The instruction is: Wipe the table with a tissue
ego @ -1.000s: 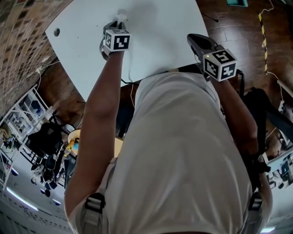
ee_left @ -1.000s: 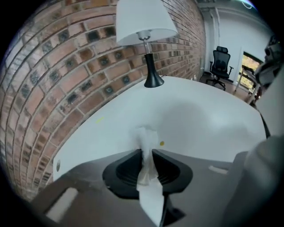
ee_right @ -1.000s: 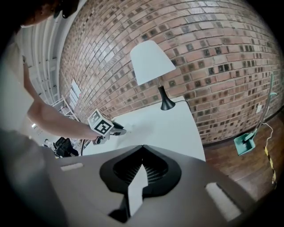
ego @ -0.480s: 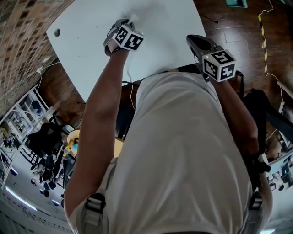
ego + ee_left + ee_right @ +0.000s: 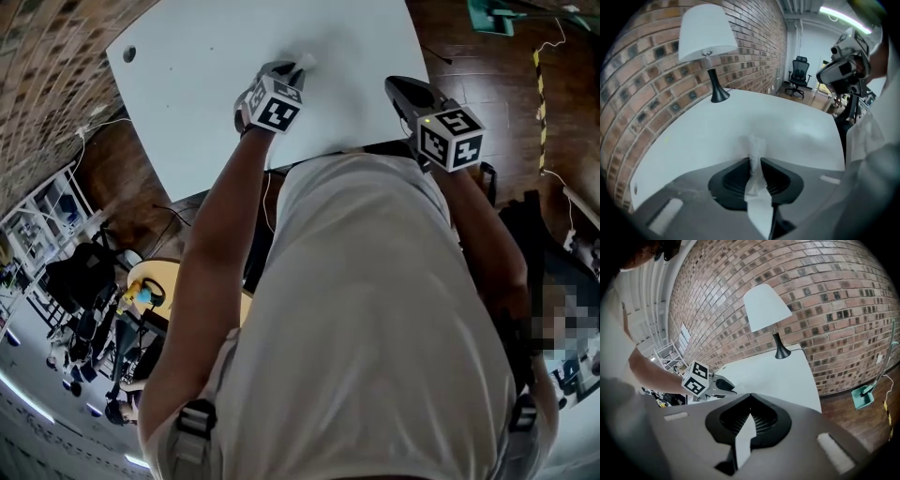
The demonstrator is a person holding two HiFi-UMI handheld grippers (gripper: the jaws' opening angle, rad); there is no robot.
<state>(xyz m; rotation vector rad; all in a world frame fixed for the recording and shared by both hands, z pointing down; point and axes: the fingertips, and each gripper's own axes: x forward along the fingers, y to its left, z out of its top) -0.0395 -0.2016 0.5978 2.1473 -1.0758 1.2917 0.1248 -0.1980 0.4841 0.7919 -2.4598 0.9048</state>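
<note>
A white tissue (image 5: 305,62) is pinched in my left gripper (image 5: 292,67), whose tip points down at the white table (image 5: 206,75). In the left gripper view the crumpled tissue (image 5: 753,149) stands between the jaws, which are opening slightly, and its end rests on the table (image 5: 717,131). My right gripper (image 5: 398,82) hovers shut at the table's near right edge, with nothing seen in it. The right gripper (image 5: 750,397) view looks across the table (image 5: 778,373) at the left gripper (image 5: 731,389) and its marker cube.
A white-shaded lamp (image 5: 705,33) with a black base stands at the table's far end by the brick wall (image 5: 825,296). There is a cable hole (image 5: 128,53) near the table's left corner. A teal dustpan (image 5: 492,14) and cables lie on the wooden floor.
My left gripper has slid to the right across the table with the tissue and rolled somewhat. The right gripper has stayed where it was.
</note>
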